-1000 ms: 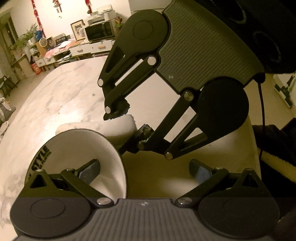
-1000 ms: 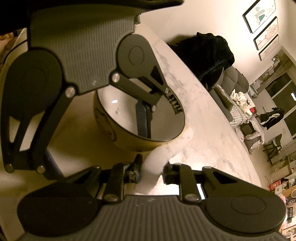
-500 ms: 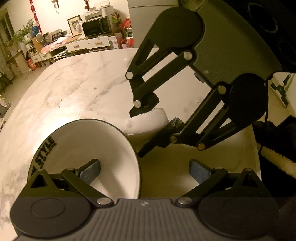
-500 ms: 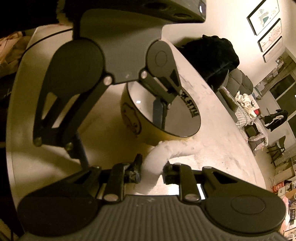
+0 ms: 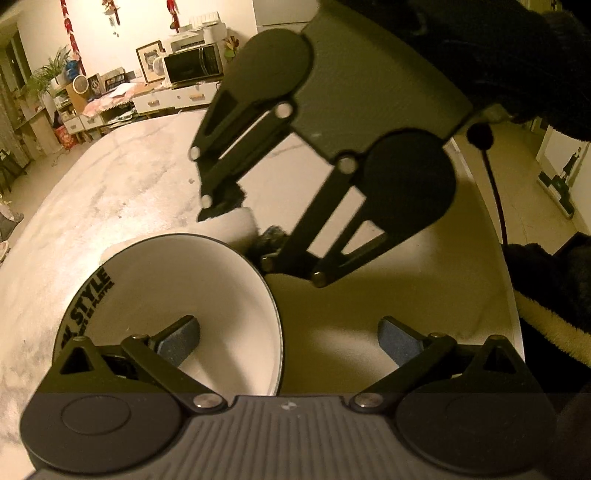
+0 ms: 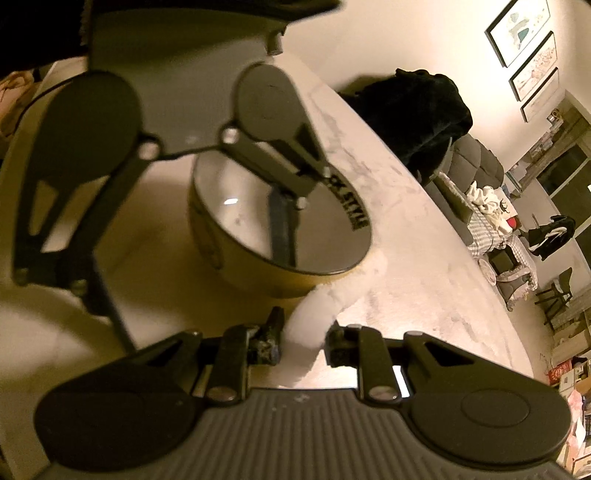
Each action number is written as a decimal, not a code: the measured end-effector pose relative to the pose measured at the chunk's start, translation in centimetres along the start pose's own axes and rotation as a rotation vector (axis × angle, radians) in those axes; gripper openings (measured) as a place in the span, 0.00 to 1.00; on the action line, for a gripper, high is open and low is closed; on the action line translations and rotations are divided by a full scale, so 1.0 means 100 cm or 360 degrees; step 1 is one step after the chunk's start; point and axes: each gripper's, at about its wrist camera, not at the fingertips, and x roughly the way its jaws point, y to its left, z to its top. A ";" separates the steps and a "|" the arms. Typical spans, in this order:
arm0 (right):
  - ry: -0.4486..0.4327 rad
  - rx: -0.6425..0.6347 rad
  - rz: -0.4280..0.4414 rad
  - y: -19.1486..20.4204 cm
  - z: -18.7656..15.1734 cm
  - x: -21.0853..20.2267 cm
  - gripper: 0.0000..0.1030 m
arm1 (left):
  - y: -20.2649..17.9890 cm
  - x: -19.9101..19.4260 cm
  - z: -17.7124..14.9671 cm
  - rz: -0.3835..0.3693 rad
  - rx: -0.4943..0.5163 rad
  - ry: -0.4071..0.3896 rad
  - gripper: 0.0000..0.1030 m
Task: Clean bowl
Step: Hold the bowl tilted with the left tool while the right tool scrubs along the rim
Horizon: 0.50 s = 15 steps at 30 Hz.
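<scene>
- Bowl [image 5: 177, 295]: white inside, yellow outside, black rim band with lettering reading "STYLE". It sits on the marble-patterned counter [image 5: 110, 192], near its rounded end, and appears tilted in the left wrist view.
- Left tool [image 5: 288, 339]: jaws spread wide. One blue-padded finger [image 5: 177, 339] lies inside the bowl; the other [image 5: 397, 341] is outside it, with the bowl wall running between them. Whether either pad presses the wall cannot be told.
- Right tool [image 6: 306, 339]: jaws drawn in on a white cloth [image 6: 317, 314], which is pinched between the two fingertips. The same tool shows in the left wrist view [image 5: 236, 225], beyond the far rim of the bowl.
- Cloth: a rolled or bunched white piece that extends forward from the right tool and meets the bowl's outer wall just under the rim, on the side nearest that tool.
- Bowl interior, right wrist view [image 6: 258, 218]: smooth and glossy, with one small highlight and a few faint specks. This frame is motion-blurred, so finer detail is not legible.
- Surroundings: a dark garment [image 6: 417, 114] lies at the far counter edge; framed pictures [image 6: 524, 33] hang on the wall; a microwave [image 5: 194, 66] stands on a sideboard.
</scene>
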 end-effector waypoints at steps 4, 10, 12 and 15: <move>-0.0007 0.0000 -0.0001 -0.004 0.002 0.006 0.23 | 0.001 0.003 0.009 0.0012 0.0003 -0.0013 0.99; -0.0002 0.0003 -0.0026 0.000 0.002 0.003 0.23 | -0.001 0.009 0.021 0.0017 0.0020 -0.0024 0.99; 0.0003 0.0009 -0.0039 0.001 0.002 0.003 0.23 | 0.000 0.010 0.023 0.0002 0.0002 -0.0032 0.99; 0.0017 0.0027 -0.0052 0.003 0.003 0.001 0.23 | 0.001 0.011 0.024 -0.0014 -0.0028 -0.0041 0.99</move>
